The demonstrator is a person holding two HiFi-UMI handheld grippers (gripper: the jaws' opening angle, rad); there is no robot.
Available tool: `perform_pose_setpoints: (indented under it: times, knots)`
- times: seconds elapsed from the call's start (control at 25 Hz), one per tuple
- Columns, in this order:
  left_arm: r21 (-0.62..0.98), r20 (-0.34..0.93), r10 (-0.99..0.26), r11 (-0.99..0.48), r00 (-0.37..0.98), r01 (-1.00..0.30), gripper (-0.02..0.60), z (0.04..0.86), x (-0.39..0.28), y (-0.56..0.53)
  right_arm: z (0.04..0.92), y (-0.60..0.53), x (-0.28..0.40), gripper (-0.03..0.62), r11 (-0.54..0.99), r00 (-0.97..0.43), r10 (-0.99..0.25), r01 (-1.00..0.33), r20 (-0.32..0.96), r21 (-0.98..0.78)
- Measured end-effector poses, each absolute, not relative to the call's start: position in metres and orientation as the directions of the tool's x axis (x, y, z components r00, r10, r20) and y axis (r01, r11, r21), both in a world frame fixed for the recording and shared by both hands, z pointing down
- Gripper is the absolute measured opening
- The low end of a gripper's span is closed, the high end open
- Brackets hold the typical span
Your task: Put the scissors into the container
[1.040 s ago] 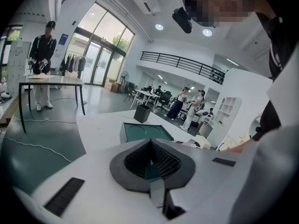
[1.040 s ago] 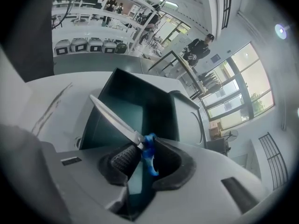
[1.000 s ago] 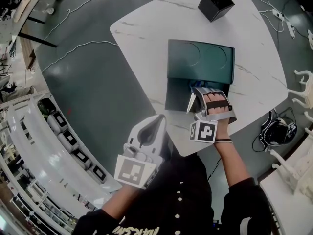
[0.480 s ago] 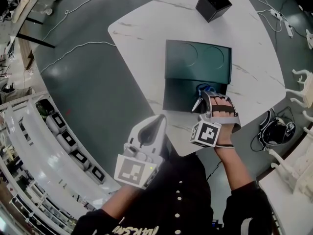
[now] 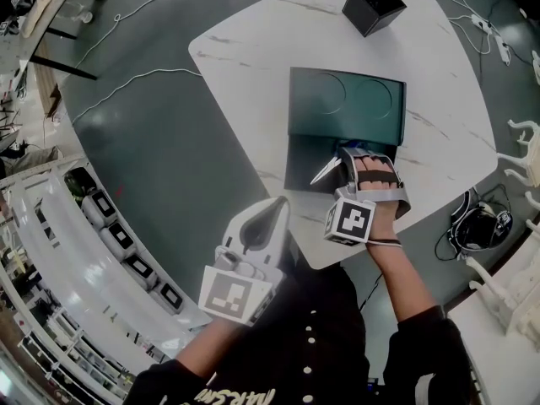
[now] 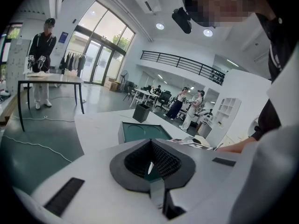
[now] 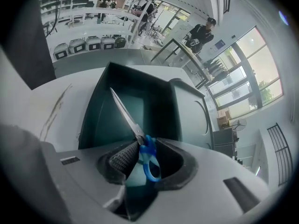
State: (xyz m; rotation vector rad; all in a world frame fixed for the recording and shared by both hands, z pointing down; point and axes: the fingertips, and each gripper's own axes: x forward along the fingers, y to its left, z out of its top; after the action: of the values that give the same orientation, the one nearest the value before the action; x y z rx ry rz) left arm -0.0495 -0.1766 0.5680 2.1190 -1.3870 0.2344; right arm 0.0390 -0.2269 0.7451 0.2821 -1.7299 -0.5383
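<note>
The right tool (image 7: 142, 146) has just been spreading its jaws to their widest. The blue-handled scissors (image 7: 128, 118) now sit loose between them, leaning on one pad, blade over the deep green bin (image 7: 100, 120). That bin is likely the container, so this reads as the release. The left tool (image 5: 274, 209) is closed and empty.

Open-topped container (image 5: 304, 154), scissors (image 7: 128, 115) slanting over its well, black box (image 5: 372, 7) far off
</note>
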Motion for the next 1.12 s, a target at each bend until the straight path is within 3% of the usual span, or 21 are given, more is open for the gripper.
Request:
perform_pose_setpoints:
  times: [0.16, 0.44, 0.56, 0.92, 1.12]
  knots:
    - [0.377, 0.450, -0.775, -0.286, 0.444, -0.881, 0.026, 0.573, -0.046, -0.178, 0.749, -0.219, 0.044, 0.143, 0.871, -0.242, -0.448, 0.098, 0.860, 0.482]
    - [0.381, 0.453, -0.767, -0.295, 0.455, -0.876, 0.026, 0.575, -0.045, -0.181, 0.749, -0.221, 0.044, 0.025, 0.875, -0.252, -0.451, 0.068, 0.857, 0.480]
    - [0.378, 0.454, -0.764, -0.300, 0.458, -0.876, 0.026, 0.573, -0.043, -0.182, 0.741, -0.222, 0.043, 0.014, 0.877, -0.272, -0.452, 0.036, 0.850, 0.478]
    - [0.330, 0.413, -0.777, -0.358, 0.474, -0.874, 0.025, 0.535, -0.036, -0.182, 0.675, -0.217, 0.046, 0.014, 0.869, -0.379, -0.488, -0.124, 0.786, 0.480]
    - [0.285, 0.382, -0.785, -0.400, 0.487, -0.871, 0.025, 0.507, -0.038, -0.186, 0.620, -0.224, 0.053, 0.012, 0.837, -0.426, -0.547, -0.291, 0.721, 0.463]
